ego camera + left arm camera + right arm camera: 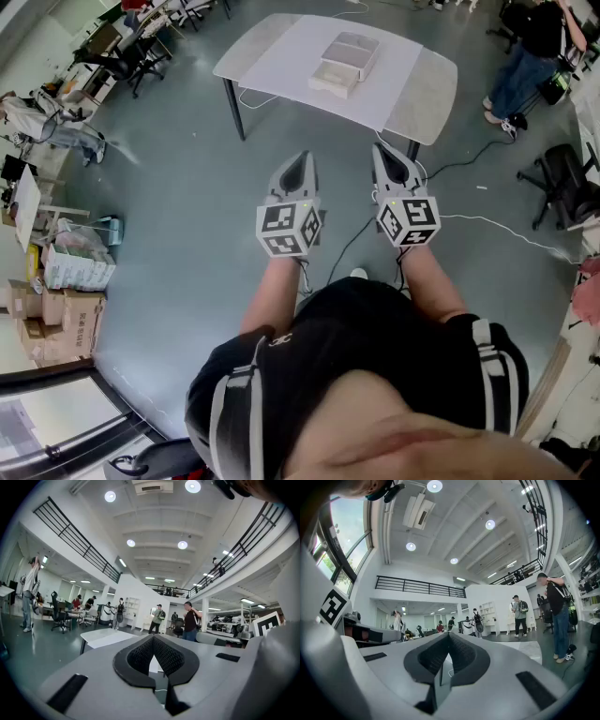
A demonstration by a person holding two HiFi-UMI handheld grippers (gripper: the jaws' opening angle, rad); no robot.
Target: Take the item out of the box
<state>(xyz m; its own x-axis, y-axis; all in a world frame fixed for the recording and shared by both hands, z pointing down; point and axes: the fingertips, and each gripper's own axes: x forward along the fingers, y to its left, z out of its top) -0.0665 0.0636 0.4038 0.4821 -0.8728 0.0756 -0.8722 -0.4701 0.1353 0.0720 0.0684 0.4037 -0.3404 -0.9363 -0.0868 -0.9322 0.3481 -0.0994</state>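
Short of the table (427,94), the left gripper (302,159) and right gripper (382,150) have fingers closed, empty.

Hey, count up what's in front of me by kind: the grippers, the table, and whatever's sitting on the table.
Grippers: 2, the left gripper and the right gripper
Table: 1
White sheet: 1
Boxes on the sheet: 2, a greyish box and a white box
Total: 6

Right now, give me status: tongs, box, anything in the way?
Left tongs shut, empty; right tongs shut, empty. Box on table ahead, untouched. Cable on floor between.
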